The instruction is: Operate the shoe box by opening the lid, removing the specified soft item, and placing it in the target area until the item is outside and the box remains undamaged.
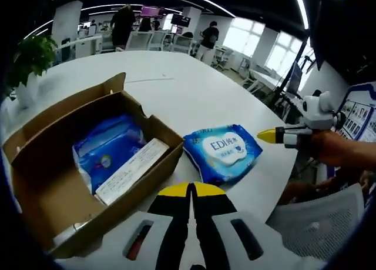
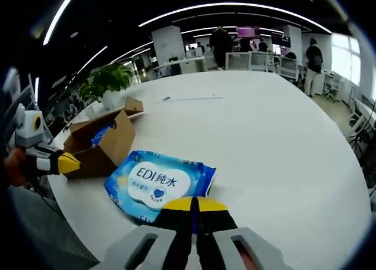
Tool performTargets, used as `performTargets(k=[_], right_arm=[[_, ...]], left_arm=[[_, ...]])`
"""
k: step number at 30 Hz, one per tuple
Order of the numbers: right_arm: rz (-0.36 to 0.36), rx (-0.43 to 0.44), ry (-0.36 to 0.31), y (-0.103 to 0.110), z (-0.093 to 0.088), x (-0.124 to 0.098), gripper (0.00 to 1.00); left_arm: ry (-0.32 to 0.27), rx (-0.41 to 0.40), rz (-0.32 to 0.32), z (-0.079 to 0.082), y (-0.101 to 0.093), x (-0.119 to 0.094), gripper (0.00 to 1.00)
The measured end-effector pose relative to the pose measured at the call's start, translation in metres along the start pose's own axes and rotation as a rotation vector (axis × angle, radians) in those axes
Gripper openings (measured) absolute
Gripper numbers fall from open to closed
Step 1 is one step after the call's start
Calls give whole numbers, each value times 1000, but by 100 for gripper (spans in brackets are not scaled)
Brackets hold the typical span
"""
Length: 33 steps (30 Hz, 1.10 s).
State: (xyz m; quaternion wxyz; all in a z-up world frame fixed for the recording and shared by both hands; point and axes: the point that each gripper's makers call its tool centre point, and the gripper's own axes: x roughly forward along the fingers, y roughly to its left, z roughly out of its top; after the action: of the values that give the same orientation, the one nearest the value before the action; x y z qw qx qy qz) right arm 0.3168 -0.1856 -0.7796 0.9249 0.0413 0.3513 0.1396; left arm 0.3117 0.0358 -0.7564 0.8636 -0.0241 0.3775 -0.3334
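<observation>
An open brown cardboard box lies on the white table with its lid flap folded back; inside are a blue soft pack and a white slim carton. To the right of the box a blue wet-wipes pack lies flat on the table. My left gripper is shut and empty, near the box's right corner. The right gripper comes in from the right, held by a hand. In the right gripper view my right gripper is shut, just short of the wipes pack, with the box behind.
A potted plant stands beyond the box near the table's far edge. The round white table spreads wide to the right. Office chairs, desks and standing people fill the background.
</observation>
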Motion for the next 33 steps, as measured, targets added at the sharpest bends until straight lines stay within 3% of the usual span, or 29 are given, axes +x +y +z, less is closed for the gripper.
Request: performTargets(k=[5, 17, 23, 26, 33], right_arm=[[7, -7, -3, 3, 3, 1, 0], [41, -47, 1, 21, 15, 12, 0], [65, -73, -2, 43, 25, 15, 0], [83, -100, -1, 54, 32, 17, 0], [157, -159, -16, 88, 58, 29, 0]], left_arm=[[-27, 37, 0, -3, 12, -15, 0], [-48, 0, 59, -11, 50, -43, 0], [-67, -17, 78, -12, 62, -54, 0], [-107, -20, 72, -9, 65, -62, 0], [-141, 16, 90, -9, 78, -76, 0]])
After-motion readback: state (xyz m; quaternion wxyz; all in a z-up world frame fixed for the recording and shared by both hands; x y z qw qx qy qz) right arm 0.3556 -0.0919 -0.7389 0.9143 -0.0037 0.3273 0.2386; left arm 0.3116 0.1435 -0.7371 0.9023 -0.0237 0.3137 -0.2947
